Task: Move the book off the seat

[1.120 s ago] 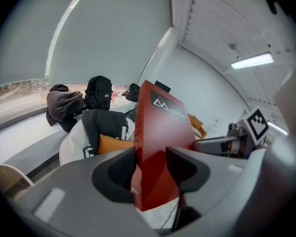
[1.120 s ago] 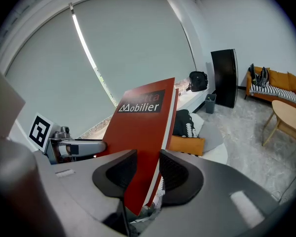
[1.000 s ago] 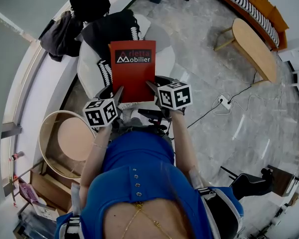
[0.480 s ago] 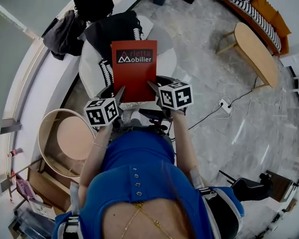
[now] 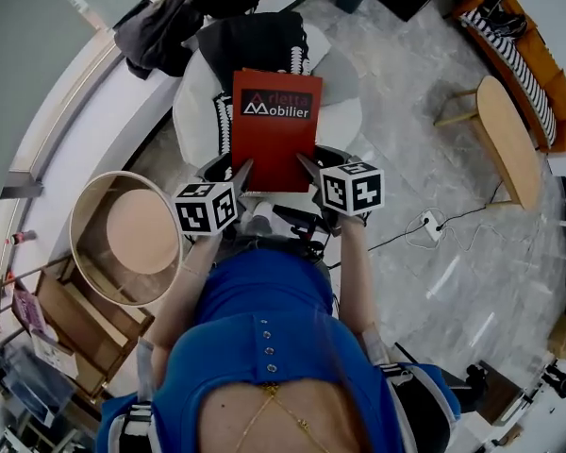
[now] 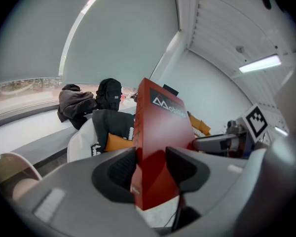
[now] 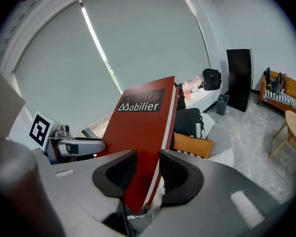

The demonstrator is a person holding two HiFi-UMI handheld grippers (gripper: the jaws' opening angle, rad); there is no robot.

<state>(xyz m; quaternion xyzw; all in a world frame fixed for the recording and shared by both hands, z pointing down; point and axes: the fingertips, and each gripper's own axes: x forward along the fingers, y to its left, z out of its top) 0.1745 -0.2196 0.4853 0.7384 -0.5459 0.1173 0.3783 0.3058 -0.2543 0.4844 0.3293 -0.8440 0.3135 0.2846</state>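
A big red book point(image 5: 274, 125) with "Mobilier" on its cover is held up in the air above a white round seat point(image 5: 196, 121). My left gripper point(image 5: 242, 169) is shut on the book's near left corner, and my right gripper point(image 5: 307, 165) is shut on its near right corner. In the left gripper view the red book point(image 6: 160, 132) stands edge-on between the dark pads. In the right gripper view the book point(image 7: 143, 127) rises tilted out of the jaws, cover facing left. The seat point(image 7: 222, 147) lies below and beyond it.
A black patterned cushion point(image 5: 259, 45) and an orange cushion point(image 7: 190, 143) lie on the seat. Dark bags point(image 5: 156, 26) rest on the window ledge. A round wooden table point(image 5: 130, 237) stands at the left, an oval wooden table point(image 5: 507, 140) and a striped bench point(image 5: 519, 50) at the right. A cable point(image 5: 434, 223) crosses the floor.
The book and both grippers have shifted to the right and slightly down in the head view as the view turned. Both grips on the book are unchanged.
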